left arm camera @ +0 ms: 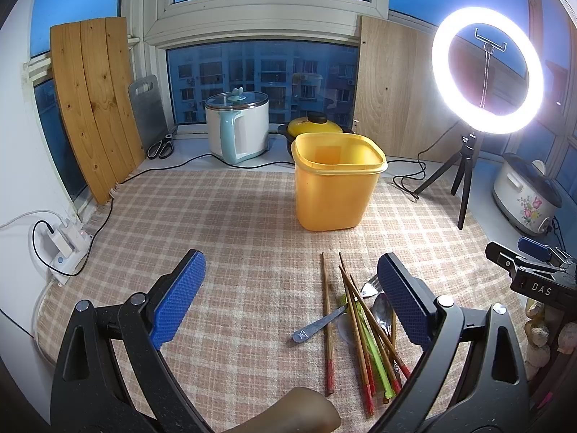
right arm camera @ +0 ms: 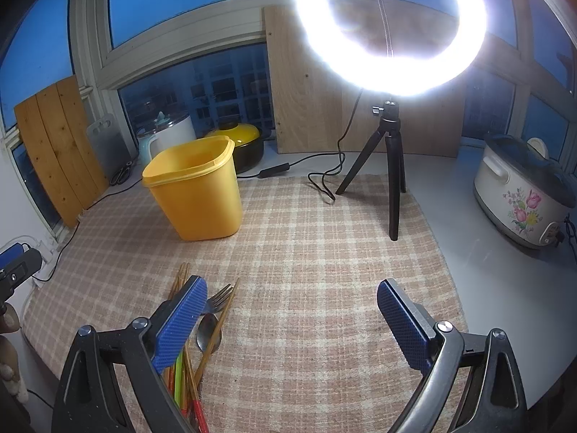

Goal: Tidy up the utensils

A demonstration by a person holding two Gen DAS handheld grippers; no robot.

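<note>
Lying loose: one fork (left arm camera: 371, 285), one spoon (left arm camera: 383, 312), one yellow bin (left arm camera: 333, 184); both grippers (left arm camera: 292, 281) (right arm camera: 292, 310) released

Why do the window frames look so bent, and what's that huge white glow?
Left wrist view: the fisheye lens bows the window frame; the ring light glares yet keeps its ring shape. Right wrist view: the same lamp sits closer, washing out the top, while the yellow container and utensils stay evenly lit.

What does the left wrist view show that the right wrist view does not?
Only the left view shows the whole utensil pile, with the flat metal handle and the chopsticks' red tips. Only the right view shows the cooker whole. Both show the yellow bin, ring light, fork and spoon.
</note>
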